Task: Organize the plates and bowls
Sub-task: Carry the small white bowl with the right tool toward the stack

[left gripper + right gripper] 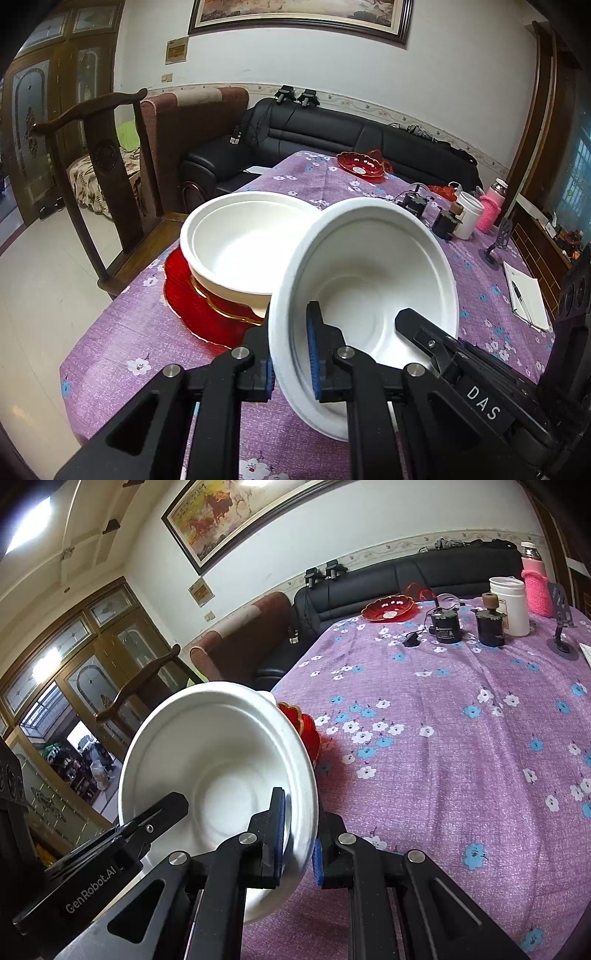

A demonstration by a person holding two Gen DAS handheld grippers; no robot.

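Both grippers hold the same white bowl (373, 280) tilted above the purple flowered tablecloth. My left gripper (291, 354) is shut on its left rim, one blue pad inside, one outside. My right gripper (299, 834) is shut on the bowl's (218, 771) right rim; its finger also shows inside the bowl in the left wrist view (424, 332). To the left, another white bowl (243, 240) sits on a stack of red plates (192, 306), whose edge also shows in the right wrist view (306, 727).
A red scalloped dish (360, 164) sits at the table's far end. Black jars (447, 624), a white cup (511, 605), a pink bottle (535, 587) and a phone stand (561, 627) stand at the far right. A notebook with pen (524, 295) lies right. A wooden chair (99, 184) stands left.
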